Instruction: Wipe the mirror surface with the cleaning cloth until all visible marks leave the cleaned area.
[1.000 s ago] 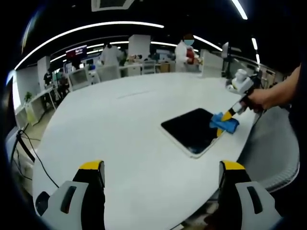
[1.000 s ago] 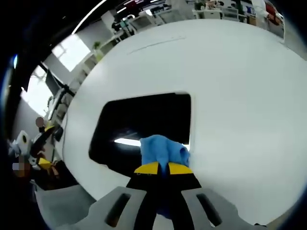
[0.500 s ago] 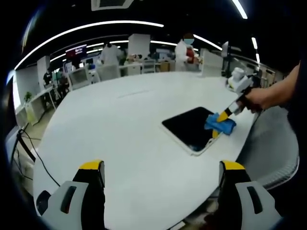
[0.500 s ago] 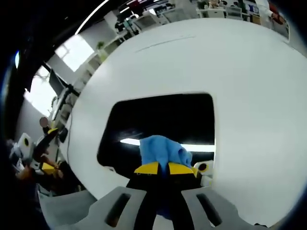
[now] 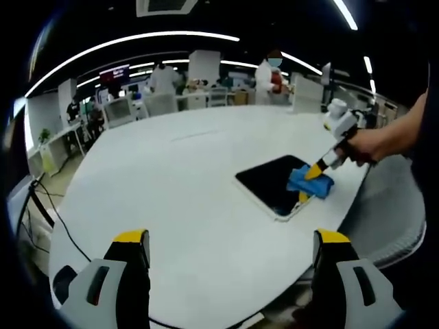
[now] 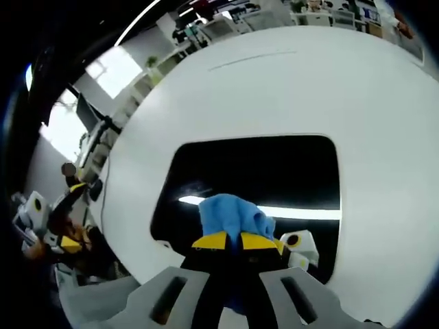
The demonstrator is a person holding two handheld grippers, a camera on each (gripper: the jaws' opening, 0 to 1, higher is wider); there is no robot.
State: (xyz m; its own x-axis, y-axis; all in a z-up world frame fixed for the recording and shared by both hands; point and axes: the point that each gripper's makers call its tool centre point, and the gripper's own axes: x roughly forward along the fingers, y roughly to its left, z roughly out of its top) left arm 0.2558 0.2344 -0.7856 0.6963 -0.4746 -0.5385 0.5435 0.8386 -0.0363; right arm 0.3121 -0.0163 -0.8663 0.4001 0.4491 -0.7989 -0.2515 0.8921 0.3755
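right gripper view: right hand-held gripper (image 6: 230, 241) clamps the blue cleaning cloth (image 6: 230, 214), pressing it onto the mirror (image 6: 274, 171) to wipe; left hand-held gripper (image 5: 230, 274) waits, jaws apart, above the worktop (image 5: 171, 178).

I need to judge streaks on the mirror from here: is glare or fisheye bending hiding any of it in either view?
Right gripper view: the mirror reads nearly black, crossed by one bright reflected light strip beside the blue cloth held by the right gripper; fine marks cannot be told. Left gripper view: the mirror is small, dark and bent toward the edge of the white table.
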